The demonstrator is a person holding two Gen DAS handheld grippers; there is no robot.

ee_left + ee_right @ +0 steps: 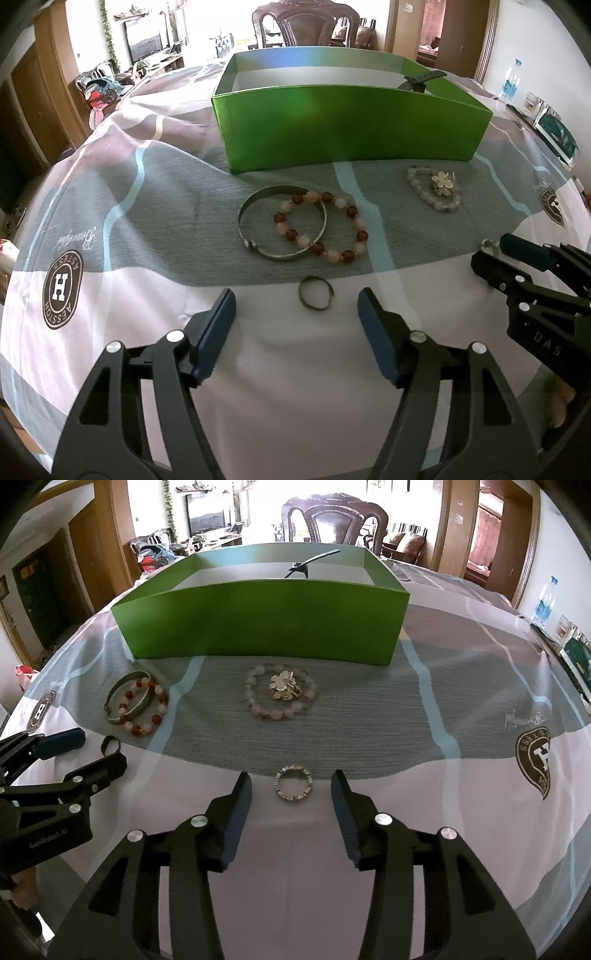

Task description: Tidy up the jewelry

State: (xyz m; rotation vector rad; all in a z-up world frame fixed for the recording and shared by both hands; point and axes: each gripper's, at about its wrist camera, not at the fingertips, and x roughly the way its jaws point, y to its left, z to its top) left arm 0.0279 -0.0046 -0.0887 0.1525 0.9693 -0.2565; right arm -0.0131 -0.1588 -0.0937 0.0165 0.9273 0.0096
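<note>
Both grippers, left (297, 299) and right (291, 784), I held spread, each straddling a ring (316, 293) for boxing.

A carved wooden chair (334, 518) is facing me across the patterned tablecloth (369, 716); a water bottle (545, 602) is standing at my right.

A thin ring (315, 298) lies on the counter (147, 206) between the spread fingers of the left tool (297, 328); a studded ring (293, 783) lies likewise before the right tool (291, 805). Beyond the left tool, a bangle (282, 223) overlaps a beaded bracelet (321, 226). Farther back stands a box (347, 127).
</note>
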